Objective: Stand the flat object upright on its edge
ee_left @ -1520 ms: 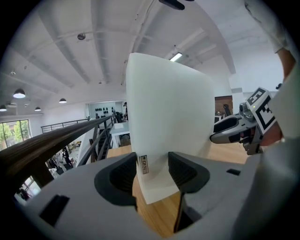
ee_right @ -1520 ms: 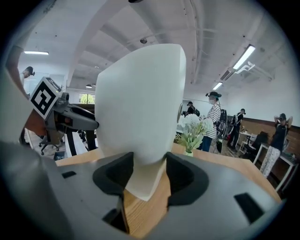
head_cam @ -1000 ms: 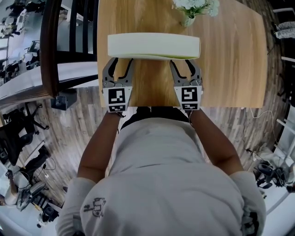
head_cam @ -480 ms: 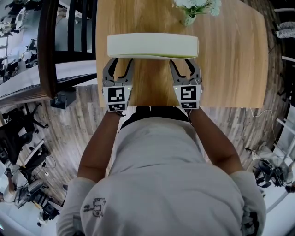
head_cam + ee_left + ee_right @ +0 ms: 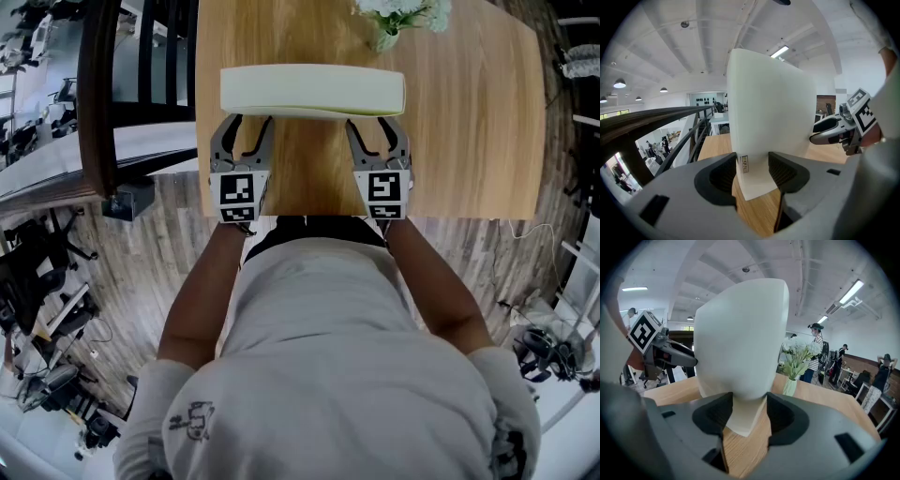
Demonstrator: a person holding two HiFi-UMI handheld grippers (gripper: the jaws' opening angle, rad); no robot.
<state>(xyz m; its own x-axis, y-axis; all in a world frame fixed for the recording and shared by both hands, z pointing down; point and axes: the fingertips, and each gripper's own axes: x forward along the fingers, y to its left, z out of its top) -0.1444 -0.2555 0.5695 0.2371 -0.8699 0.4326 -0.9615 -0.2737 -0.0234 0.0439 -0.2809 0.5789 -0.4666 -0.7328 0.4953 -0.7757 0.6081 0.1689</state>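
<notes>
Both arms reach forward from the near table (image 5: 469, 112) edge. Left gripper (image 5: 242, 127) is clamped on the pad (image 5: 312, 91). Right gripper (image 5: 378, 127) has its jaws opening around it. I see the pad upright on edge, long axis left-right.

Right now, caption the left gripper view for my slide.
Left gripper, fingers clamping the upright white pad by its lower edge over the wooden table.

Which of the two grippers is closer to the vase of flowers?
Right. The right gripper, its jaws opening on one end of the white slab, has the vase just beyond it. The left gripper clamps the slab's other end, farther off.
</notes>
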